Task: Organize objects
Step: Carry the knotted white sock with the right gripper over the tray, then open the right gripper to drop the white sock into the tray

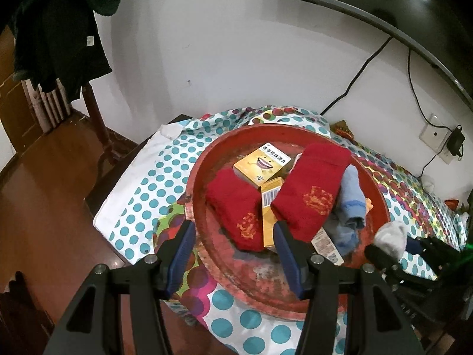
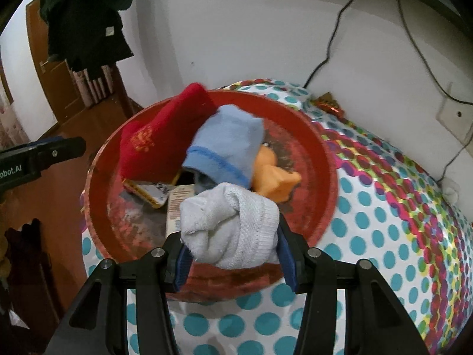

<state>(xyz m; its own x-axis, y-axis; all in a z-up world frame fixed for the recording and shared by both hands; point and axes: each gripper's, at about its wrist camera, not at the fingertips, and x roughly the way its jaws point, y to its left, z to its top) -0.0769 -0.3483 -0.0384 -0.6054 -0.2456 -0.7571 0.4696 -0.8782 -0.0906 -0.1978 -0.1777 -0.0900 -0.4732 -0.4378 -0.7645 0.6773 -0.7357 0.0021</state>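
Two red socks [image 1: 236, 207] with gold embroidery lie spread in the round red tray [image 1: 204, 159], which sits on the polka-dot cloth [image 1: 142, 192] covering the table. One sock lies toward the tray's left side, the other [image 1: 310, 183] toward its middle, and a narrow yellow box [image 1: 270, 207] with a barcode shows between them. A second yellow box [image 1: 260, 164] printed with a smiling face rests just behind, toward the tray's far edge. A light blue sock [image 2: 224, 145] is bunched at the right side of the tray, against the second red sock, and an orange item [image 2: 275, 177] peeks out beside it; what it is cannot be told.

The right gripper [image 2: 233, 254] is clamped on a rolled white sock [image 2: 230, 227], its blue-padded fingers [image 2: 184, 260] pressing the bundle from both sides, held above the tray's near rim. The left gripper [image 1: 233, 248] hangs over the tray's near-left rim with its jaws spread wide and nothing between them; its pads [image 1: 183, 254] bracket the near end of the left red sock without touching it.

Black cables [image 1: 354, 77] run down the white wall behind the table, and dark clothing [image 1: 59, 29] hangs at the far left.
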